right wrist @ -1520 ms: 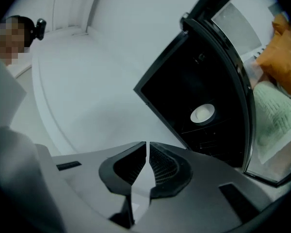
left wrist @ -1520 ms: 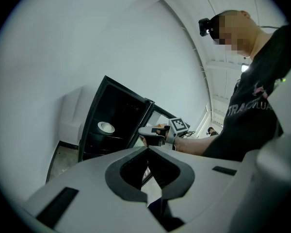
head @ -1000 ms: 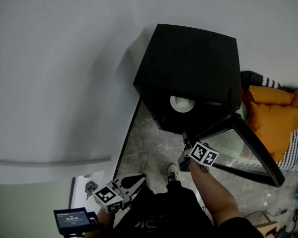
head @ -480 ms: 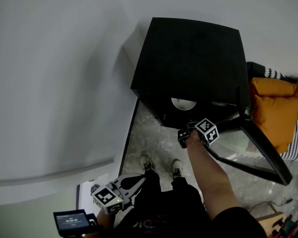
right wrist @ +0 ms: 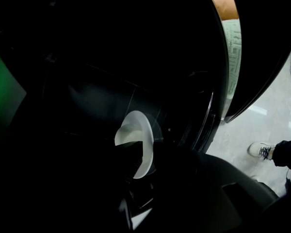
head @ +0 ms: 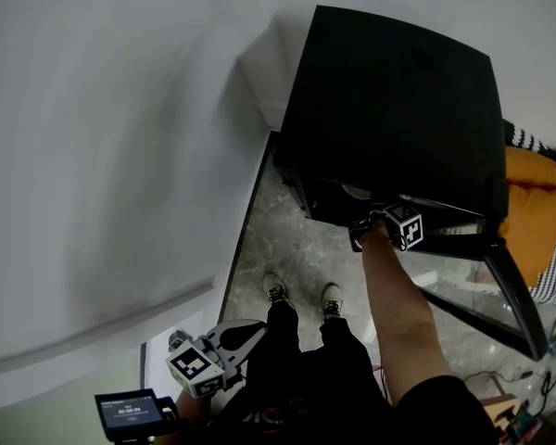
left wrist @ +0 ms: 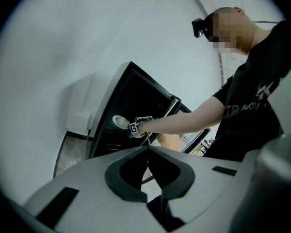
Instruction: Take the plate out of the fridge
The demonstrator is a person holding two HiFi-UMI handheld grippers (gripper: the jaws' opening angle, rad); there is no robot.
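Small black box-shaped fridge point(head: 389, 100) stands on a grey marbled floor point(head: 296, 248). Its black door point(head: 514, 295) is swung wide to the person's right. The round white plate point(right wrist: 138, 135) sits inside, toward the front of the opening. The interior is too dark to make out the shelf under it.

Right hand-held gripper point(right wrist: 153, 160) is reaching into the opening, angled downward. Its jaws have just been opening and stand a little apart. The plate's near rim shows between them, with one jaw crossing in front of its lower edge. No pad can be seen pressing on it, so this reads as not yet gripped.

Left hand-held gripper point(left wrist: 148, 149) is held low, close to the person and well apart from the fridge. Its jaws are together with nothing in them.

Step in hand, as I judge it: seating the jaws on the rim.
- Push in until the rim goes deep between the pads before closing. A shallow pinch on a smooth plate would likely slip or tip.
- Lift only just clear of the shelf.
- Draw straight out and level, minding the fridge's top edge and the door.
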